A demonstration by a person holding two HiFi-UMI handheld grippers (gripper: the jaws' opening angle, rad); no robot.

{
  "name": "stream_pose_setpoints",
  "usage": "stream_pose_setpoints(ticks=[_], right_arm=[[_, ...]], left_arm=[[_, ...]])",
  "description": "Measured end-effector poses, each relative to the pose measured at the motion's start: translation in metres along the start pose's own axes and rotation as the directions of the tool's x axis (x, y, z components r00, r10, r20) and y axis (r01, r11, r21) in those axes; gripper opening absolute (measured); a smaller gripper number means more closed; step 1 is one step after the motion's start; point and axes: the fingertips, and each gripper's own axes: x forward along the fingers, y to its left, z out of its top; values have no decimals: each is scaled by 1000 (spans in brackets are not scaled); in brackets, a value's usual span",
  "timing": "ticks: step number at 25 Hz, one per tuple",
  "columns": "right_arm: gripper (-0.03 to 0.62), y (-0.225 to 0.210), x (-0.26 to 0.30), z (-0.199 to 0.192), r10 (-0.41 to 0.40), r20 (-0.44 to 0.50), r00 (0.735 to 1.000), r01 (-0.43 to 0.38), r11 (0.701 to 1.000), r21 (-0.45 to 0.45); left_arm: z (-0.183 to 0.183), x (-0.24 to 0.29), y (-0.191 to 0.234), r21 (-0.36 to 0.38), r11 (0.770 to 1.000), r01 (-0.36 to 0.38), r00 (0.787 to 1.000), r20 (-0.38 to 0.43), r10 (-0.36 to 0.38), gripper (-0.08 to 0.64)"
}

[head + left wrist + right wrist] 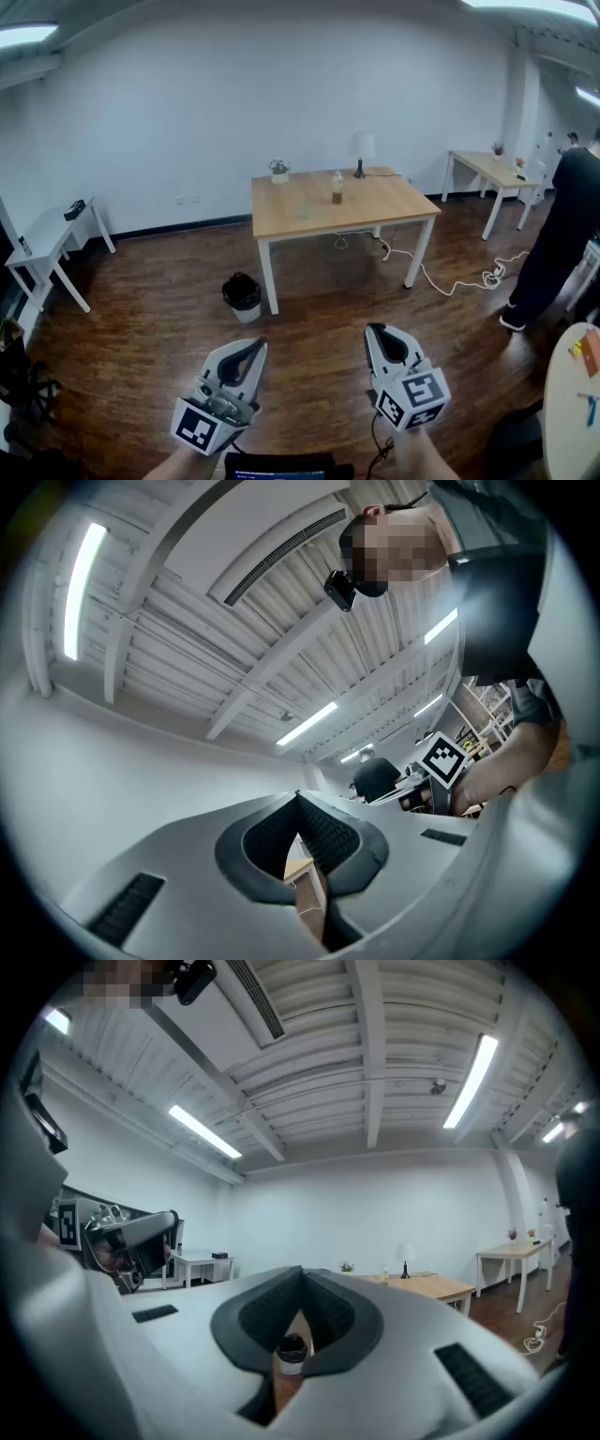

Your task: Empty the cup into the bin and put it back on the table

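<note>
Now, cup: tall clear plastic cup (337, 187) with brown contents, upright on light wooden bench (375, 214).
Handling: probably light, thin-walled, spillable; take mid-body, gently.
Left hand-held gripper (254, 346): clenched, empty.
Right hand-held gripper (376, 330): clenched, empty.

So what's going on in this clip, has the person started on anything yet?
Not yet. A person stands back from the wooden table, holding the left gripper and the right gripper out in front. Both have their jaws together and hold nothing. The cup stands on the table near a lamp and a small plant. The bin sits on the floor by the table's front left leg. A second person stands at the right.
</note>
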Motion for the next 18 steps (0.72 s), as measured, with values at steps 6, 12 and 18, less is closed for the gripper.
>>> stream_pose_setpoints(ticks=[6,12,18], right_arm=[[0,-11,12,-7,8,-17,1000,-7,1000,18],[0,-26,32,-13,2,-26,1000,-1,999,33],[0,-31,67,-16,10,-45,999,-9,1000,13]], left_arm=[[-16,9,1,-8,1000,-10,1000,-25,9,-8],[-35,22,9,-23,1000,-5,1000,-29,4,-8],[-57,36,42,-42,999,-26,1000,-13,25,-8]])
